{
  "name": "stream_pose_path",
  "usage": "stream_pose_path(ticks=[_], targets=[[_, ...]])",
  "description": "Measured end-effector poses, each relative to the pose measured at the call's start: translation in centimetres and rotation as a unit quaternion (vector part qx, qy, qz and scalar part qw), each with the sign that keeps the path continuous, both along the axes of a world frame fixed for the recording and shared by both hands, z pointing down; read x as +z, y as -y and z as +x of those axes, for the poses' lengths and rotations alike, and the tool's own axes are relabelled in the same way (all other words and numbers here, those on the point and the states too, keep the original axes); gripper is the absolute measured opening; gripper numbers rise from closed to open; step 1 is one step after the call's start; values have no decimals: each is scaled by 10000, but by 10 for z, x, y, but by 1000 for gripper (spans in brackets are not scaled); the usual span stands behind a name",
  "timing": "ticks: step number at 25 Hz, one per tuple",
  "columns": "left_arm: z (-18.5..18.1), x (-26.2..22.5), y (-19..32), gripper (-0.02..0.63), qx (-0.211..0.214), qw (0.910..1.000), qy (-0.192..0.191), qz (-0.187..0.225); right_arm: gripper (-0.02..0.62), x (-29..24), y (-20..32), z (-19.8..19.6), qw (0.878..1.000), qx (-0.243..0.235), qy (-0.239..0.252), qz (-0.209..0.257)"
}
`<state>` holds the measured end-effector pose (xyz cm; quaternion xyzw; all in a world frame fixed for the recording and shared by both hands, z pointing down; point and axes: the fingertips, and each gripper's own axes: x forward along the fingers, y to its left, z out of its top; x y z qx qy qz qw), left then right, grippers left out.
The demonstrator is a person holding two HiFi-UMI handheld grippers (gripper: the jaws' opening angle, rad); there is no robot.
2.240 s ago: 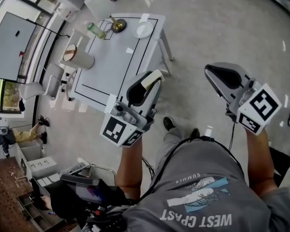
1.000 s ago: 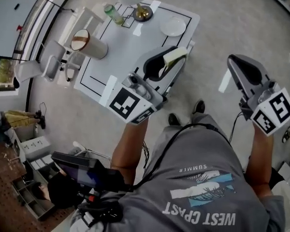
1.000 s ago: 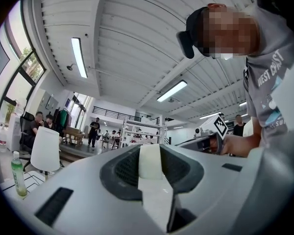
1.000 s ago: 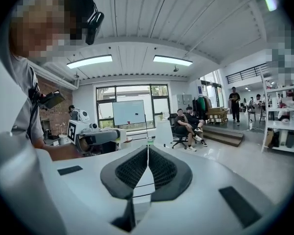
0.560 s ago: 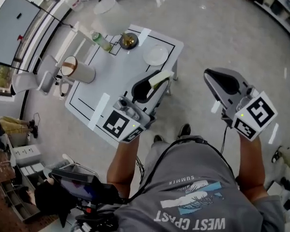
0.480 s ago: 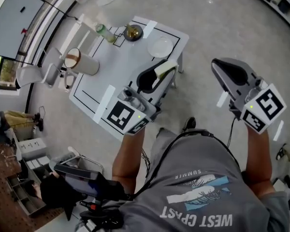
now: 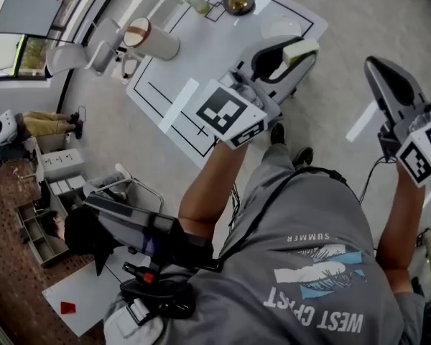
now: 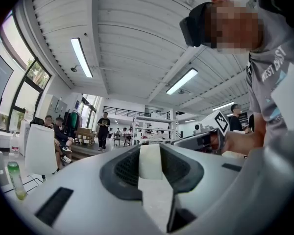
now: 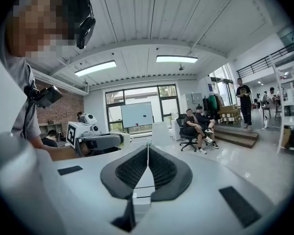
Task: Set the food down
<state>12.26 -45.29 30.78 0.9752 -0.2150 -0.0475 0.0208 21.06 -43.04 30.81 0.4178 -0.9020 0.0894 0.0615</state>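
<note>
Counter is sitting ahead, white with black outlines. Left tongs are hovering over its edge, clamping the food. Right tongs are hanging off to the side over the floor, jaws pressed together, carrying nothing. White plate is resting on the counter. Pale food block is sitting between the left tips, in the air beside the plate.
</note>
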Motion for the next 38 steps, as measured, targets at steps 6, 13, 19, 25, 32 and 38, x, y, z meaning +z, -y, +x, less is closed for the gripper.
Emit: stream_pose_path(ticks=[6,13,19,25,32,38], targets=[[-16,20,28,106,63,9997,186,-135,8,19,18,-19,9998,112,150,-89],[-25,29,57,106,126,9990,366,-215,9,19,34,-28,9993,280,240,-73],[-24,45,81,106,141,9980,525,-322,8,24,40,-23,9985,457,253,-158],[-25,77,116,106,87,9959,777,-459,8,39,47,-11,9969,673,313,-279],[-26,129,158,106,-37,9896,1204,-781,8,51,49,4,9940,933,397,-406],[-20,172,193,106,-31,9812,1652,-1000,8,58,54,12,9916,1116,406,-518]])
